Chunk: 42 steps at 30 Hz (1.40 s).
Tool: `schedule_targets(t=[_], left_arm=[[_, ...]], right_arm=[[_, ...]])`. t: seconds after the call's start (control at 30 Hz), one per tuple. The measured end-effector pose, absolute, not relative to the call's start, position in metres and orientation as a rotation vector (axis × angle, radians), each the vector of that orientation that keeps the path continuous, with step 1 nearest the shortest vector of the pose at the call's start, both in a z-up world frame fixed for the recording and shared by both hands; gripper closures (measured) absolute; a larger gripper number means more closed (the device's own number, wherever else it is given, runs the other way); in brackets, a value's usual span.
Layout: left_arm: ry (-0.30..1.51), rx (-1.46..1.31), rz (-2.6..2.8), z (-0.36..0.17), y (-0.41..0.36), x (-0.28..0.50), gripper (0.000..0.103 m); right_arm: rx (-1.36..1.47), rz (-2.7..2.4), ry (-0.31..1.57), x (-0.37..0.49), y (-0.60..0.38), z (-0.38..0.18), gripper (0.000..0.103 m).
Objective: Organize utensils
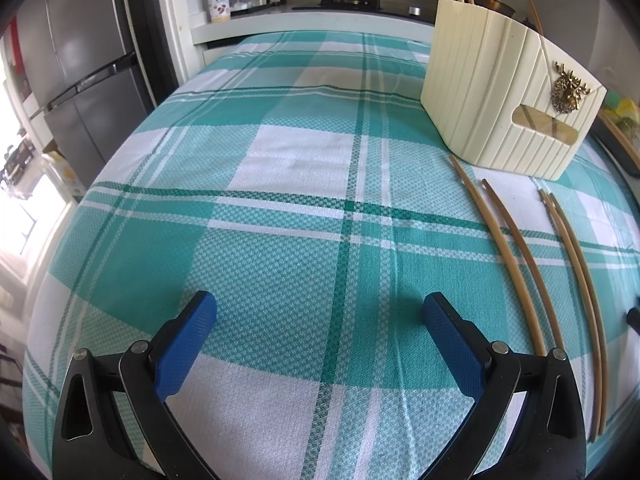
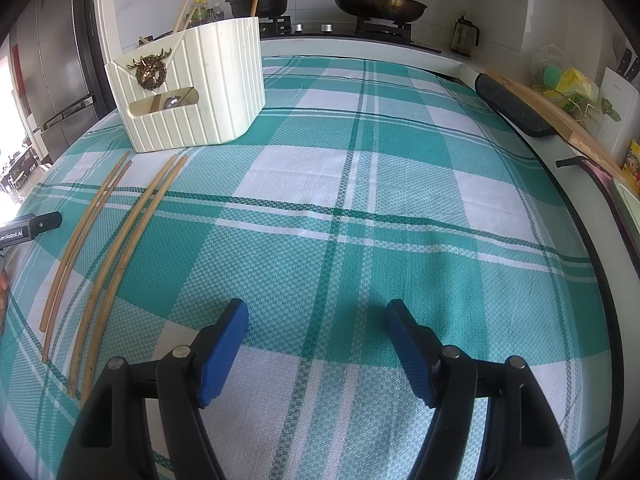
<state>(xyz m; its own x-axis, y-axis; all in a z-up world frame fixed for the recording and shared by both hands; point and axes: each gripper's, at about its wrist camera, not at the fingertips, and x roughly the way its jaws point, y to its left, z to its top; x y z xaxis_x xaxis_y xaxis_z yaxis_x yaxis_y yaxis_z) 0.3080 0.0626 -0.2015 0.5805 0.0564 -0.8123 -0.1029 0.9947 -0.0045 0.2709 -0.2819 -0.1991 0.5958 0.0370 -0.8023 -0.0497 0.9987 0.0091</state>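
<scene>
Both claws open and empty over the cloth, four chopsticks waiting.

The left gripper (image 1: 320, 316) has its blue pads spread wide with nothing between them, and the right gripper (image 2: 316, 320) stands open the same way, both hanging above the teal plaid tablecloth (image 1: 280, 200). Between the two claws lie two pairs of chopsticks (image 2: 120, 240), loose on the cloth; ahead of them sits the cream utensil holder (image 2: 192, 92) (a few sticks already stand in it). No pickup seems begun; next, one claw likely must drop onto a pair and close. Beyond lie the stove's wok (image 2: 380, 6), clay pot (image 2: 260, 2) and a refrigerator (image 1: 80, 60).
</scene>
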Motion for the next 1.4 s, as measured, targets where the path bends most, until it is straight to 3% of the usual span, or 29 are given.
schedule_targets(t=[0.23,0.4,0.7,0.87,0.97,1.03,1.13,1.2,1.27,1.33,1.4], left_arm=[[0.922,-0.080,0.100,-0.198,0.066,0.303,0.001],[0.837,-0.243,0.007,-0.185,0.056,0.282,0.001],[0.908,-0.041,-0.044,-0.191,-0.021,0.292,0.002],[0.926,-0.030,-0.023,-0.195,-0.019,0.296,0.020],[0.903,-0.002,-0.046,-0.192,-0.022,0.292,0.045],[0.895,0.014,-0.066,-0.191,-0.023,0.288,0.067],[0.890,0.013,-0.089,-0.190,-0.023,0.283,0.086],[0.891,0.003,-0.093,-0.190,-0.021,0.282,0.091],[0.894,-0.006,-0.101,-0.190,-0.019,0.281,0.094],[0.896,-0.013,-0.104,-0.190,-0.016,0.280,0.095],[0.896,-0.020,-0.106,-0.190,-0.015,0.277,0.096]], right_arm=[[-0.015,0.050,0.931,0.271,-0.282,-0.199,0.030],[-0.015,0.050,0.931,0.271,-0.282,-0.199,0.030],[-0.015,0.051,0.931,0.271,-0.282,-0.199,0.030],[-0.015,0.051,0.931,0.271,-0.282,-0.199,0.030],[-0.016,0.050,0.930,0.271,-0.281,-0.199,0.030],[-0.019,0.020,0.930,0.269,-0.280,-0.197,0.030],[0.058,0.052,0.932,0.263,-0.266,-0.188,0.029],[0.080,0.150,0.917,0.260,-0.243,-0.177,0.031],[0.036,0.223,0.913,0.262,-0.215,-0.170,0.039],[0.011,0.269,0.944,0.270,-0.195,-0.171,0.063],[0.014,0.289,0.978,0.277,-0.185,-0.176,0.069]])
